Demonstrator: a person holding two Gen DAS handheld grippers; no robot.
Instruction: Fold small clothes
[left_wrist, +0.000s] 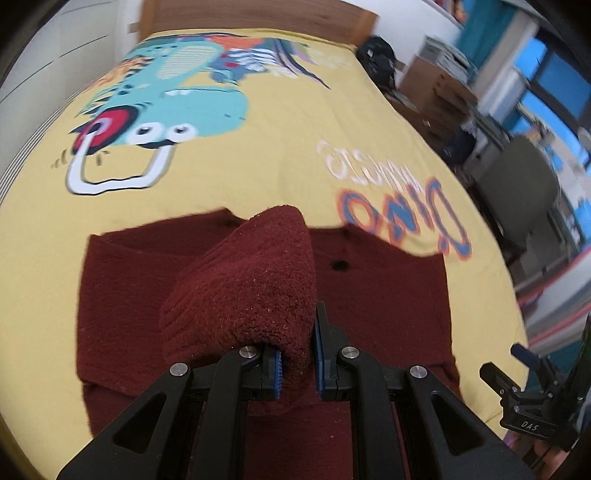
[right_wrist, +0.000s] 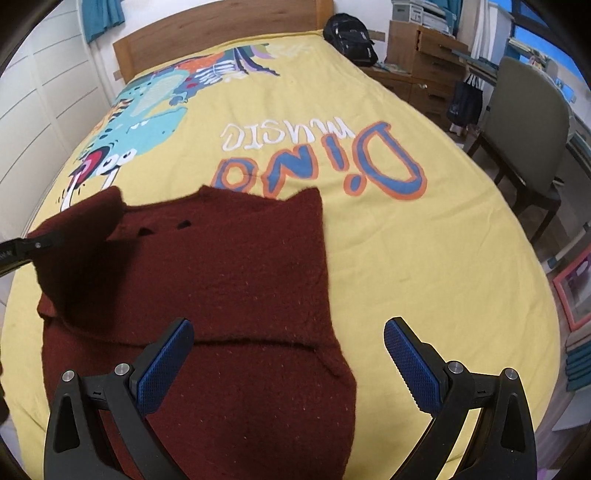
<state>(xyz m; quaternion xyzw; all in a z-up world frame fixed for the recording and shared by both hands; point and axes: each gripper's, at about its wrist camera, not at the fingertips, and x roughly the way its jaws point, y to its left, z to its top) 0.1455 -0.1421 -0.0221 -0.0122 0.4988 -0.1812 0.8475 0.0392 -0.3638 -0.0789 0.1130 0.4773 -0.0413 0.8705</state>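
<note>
A child's bedroom at home: a bed with a wooden headboard (right_wrist: 207, 40) wears a yellow cartoon-dinosaur bedspread (right_wrist: 424, 258). Right of the bed stand wooden drawers (right_wrist: 424, 55), a grey-green chair (right_wrist: 524, 122) and a black backpack (right_wrist: 351, 37).

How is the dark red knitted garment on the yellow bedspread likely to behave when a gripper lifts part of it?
The dark red knitted garment is probably floppy: the part pinched by the left gripper humps and droops instead of holding flat. Its fuzzy knit likely grips the pads rather than slipping. The rest lies flat on the yellow bedspread, so it may drag.
</note>
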